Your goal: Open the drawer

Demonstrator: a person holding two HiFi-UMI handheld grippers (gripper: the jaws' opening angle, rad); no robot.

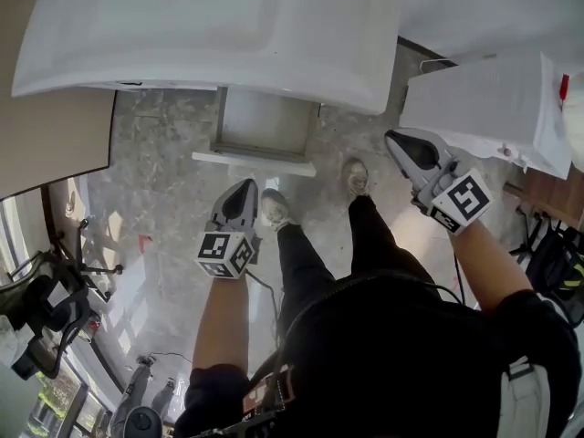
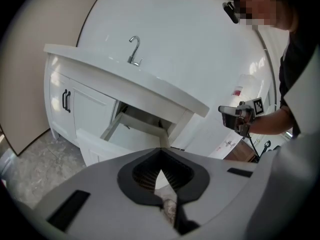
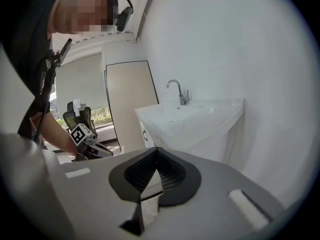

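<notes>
Head view – sink cabinet (image 1: 210,35): white top, across upper frame.
Head view – drawer (image 1: 265,126): pulled out from under sink cabinet's front edge, over the grey floor (image 1: 155,172).
Head view – left claw (image 1: 245,190): just in front of the drawer, not touching it.
Head view – right claw (image 1: 401,146): near sink cabinet's corner, pic right, clear of it.
Left gripper view – left claw (image 2: 160,156): tips pressed together, nothing btwn.
Left gripper view – drawer (image 2: 125,134): out, below cabinet top w/ faucet (image 2: 134,50), beside door (image 2: 82,109) w/ black handle.
Left gripper view – right claw (image 2: 234,118): held up past cabinet's far end.
Right gripper view – right claw (image 3: 157,151): tips pressed together, nothing pinched.
Right gripper view – sink cabinet (image 3: 195,119): side-on, faucet (image 3: 177,91) on top.
Right gripper view – left claw (image 3: 90,146): out front of cabinet, apart from it.
</notes>
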